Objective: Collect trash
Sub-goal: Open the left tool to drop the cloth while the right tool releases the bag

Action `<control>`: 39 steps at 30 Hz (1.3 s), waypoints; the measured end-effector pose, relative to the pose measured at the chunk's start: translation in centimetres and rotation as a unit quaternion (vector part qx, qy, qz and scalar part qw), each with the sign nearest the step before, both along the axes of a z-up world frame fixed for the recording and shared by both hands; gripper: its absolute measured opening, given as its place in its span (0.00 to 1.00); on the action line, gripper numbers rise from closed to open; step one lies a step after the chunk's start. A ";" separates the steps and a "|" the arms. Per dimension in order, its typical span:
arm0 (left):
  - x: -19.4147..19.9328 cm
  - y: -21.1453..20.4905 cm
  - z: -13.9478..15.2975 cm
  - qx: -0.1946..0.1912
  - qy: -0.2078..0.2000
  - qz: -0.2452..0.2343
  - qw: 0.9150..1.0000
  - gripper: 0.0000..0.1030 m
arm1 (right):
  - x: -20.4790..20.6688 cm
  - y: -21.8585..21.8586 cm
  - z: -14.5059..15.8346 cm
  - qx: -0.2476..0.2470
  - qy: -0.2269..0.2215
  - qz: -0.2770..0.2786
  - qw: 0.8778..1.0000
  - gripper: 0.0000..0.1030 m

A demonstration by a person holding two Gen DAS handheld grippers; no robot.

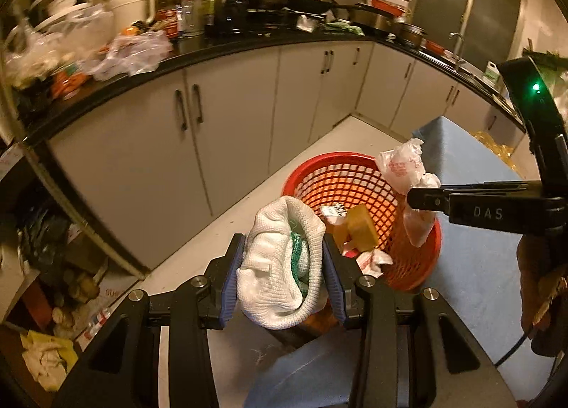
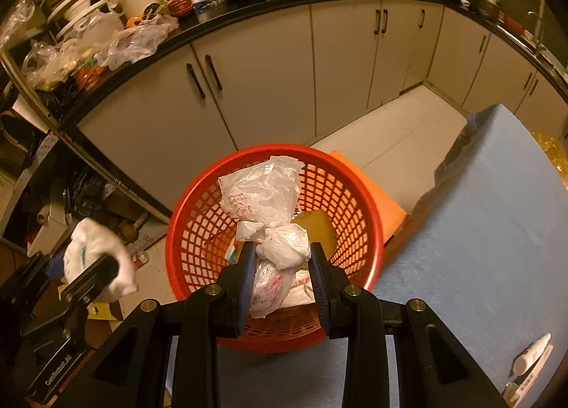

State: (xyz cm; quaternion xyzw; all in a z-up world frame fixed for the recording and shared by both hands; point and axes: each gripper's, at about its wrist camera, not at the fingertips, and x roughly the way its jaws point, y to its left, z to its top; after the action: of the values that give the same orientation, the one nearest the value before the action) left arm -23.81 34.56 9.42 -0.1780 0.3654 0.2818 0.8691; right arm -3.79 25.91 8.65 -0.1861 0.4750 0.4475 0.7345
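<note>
A red mesh basket (image 1: 355,181) (image 2: 198,216) stands at the edge of a blue-covered table (image 2: 479,230). Inside lie a yellow sponge (image 1: 362,227) and white wrappers. My left gripper (image 1: 284,262) is shut on a white knitted cloth with green inside (image 1: 277,273), held left of the basket; it also shows in the right wrist view (image 2: 96,259). My right gripper (image 2: 282,259) is shut on a knotted white plastic bag (image 2: 280,248) that hangs over the basket's opening, also seen from the left wrist (image 1: 404,166).
Cream kitchen cabinets (image 1: 248,117) with a black counter (image 1: 213,49) full of bottles, pans and plastic bags run behind. An open shelf with clutter (image 1: 53,266) is at the left. A white tube (image 2: 530,354) lies on the table at the right.
</note>
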 end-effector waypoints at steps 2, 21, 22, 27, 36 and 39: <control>-0.9 0.1 0.0 -0.002 -0.003 0.012 1.000 0.40 | -0.2 0.1 -0.1 0.000 0.006 0.002 1.000 0.32; -5.5 -1.8 -1.0 0.001 0.009 0.060 0.998 0.40 | -2.1 3.3 -1.5 -0.023 -0.008 0.033 0.999 0.31; -5.5 -1.9 -1.0 0.004 0.009 0.061 0.998 0.40 | -2.2 3.5 -1.5 -0.023 -0.007 0.035 0.999 0.31; -5.0 -2.2 -1.0 0.003 0.010 0.059 0.998 0.40 | -1.8 4.0 -1.9 -0.024 -0.004 0.035 0.999 0.31; -2.1 -2.4 -1.0 0.006 0.016 0.029 0.999 0.40 | 0.1 2.7 -2.0 -0.015 0.001 0.022 1.000 0.31; -1.1 -2.4 -1.1 -0.003 0.017 0.013 1.000 0.40 | 0.9 2.0 -1.7 -0.006 0.006 0.009 1.000 0.32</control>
State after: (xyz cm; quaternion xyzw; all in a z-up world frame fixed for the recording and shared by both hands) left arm -24.89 32.20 8.35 -0.1801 0.3782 0.2947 0.8589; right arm -2.94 27.86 7.00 -0.1918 0.4806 0.4528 0.7261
